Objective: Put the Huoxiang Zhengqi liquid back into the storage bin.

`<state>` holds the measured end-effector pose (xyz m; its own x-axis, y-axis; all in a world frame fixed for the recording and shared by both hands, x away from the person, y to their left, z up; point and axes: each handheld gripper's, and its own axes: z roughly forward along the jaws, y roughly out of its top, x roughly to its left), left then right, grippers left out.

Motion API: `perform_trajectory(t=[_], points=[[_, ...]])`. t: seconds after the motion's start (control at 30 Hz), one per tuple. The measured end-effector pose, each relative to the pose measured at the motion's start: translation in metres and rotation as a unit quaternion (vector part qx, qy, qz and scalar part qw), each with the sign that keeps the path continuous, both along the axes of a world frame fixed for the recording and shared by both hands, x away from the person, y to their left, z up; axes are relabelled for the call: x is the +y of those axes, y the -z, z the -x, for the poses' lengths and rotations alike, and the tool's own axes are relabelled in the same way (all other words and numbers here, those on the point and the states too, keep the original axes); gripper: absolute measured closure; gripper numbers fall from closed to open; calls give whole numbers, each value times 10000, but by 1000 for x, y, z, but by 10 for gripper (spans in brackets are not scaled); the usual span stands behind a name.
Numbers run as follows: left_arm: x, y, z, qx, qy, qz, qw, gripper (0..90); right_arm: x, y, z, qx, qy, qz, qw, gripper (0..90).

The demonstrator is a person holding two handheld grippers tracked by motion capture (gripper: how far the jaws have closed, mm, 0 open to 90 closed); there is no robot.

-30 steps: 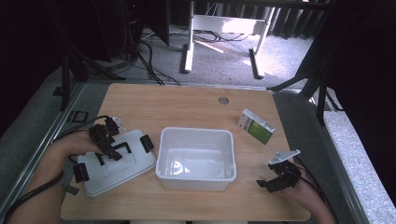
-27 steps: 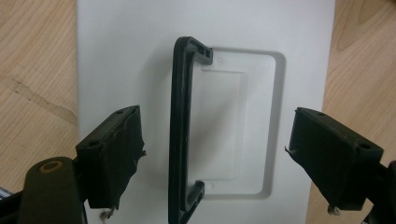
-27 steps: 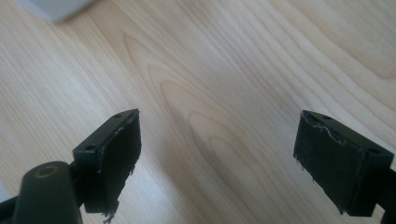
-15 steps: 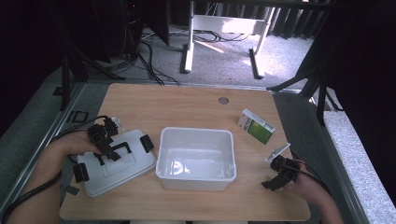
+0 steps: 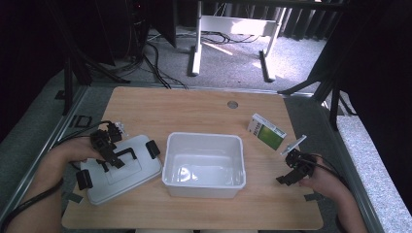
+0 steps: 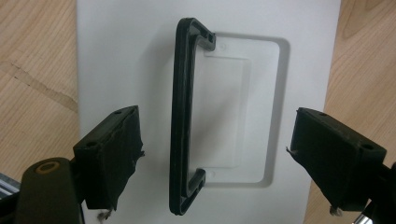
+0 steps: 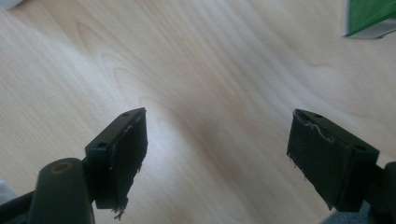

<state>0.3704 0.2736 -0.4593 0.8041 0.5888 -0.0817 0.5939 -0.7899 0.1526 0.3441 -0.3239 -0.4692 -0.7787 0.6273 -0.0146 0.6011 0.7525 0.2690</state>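
over the white lid (image 5: 121, 170), left tool (image 6: 215, 158) spread astride its handle (image 6: 183, 116); right tool (image 5: 291, 167) spread, narrowing, near carton (image 5: 266, 131).

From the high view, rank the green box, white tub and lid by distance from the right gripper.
Measured from the right gripper:
1. Green box, just beyond it, near the table's right edge.
2. White tub, centre.
3. Lid, far left, under the left gripper.

Each hand carries a black gripper, the left gripper (image 5: 111, 145) and the right gripper (image 5: 293, 167), with 2 blocky black jaws whose pads (image 6: 122, 154) are frayed at the edges and show small screw holes on top. A black cable (image 5: 29, 206) trails along the left forearm. The right gripper bears a grey 3-cornered plate (image 5: 294, 143); both forearms are bare of sleeves.
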Motion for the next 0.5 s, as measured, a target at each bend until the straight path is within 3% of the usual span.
perform_trajectory(t=[0.17,0.5], points=[[0,0,0,0,18,-23,10000,170,-1,-11,-17,86,-56,-9,9999,208],[3,3,1,66,-29,18,10000,171,-6,-34,-51,28,54,76,10000,215]])
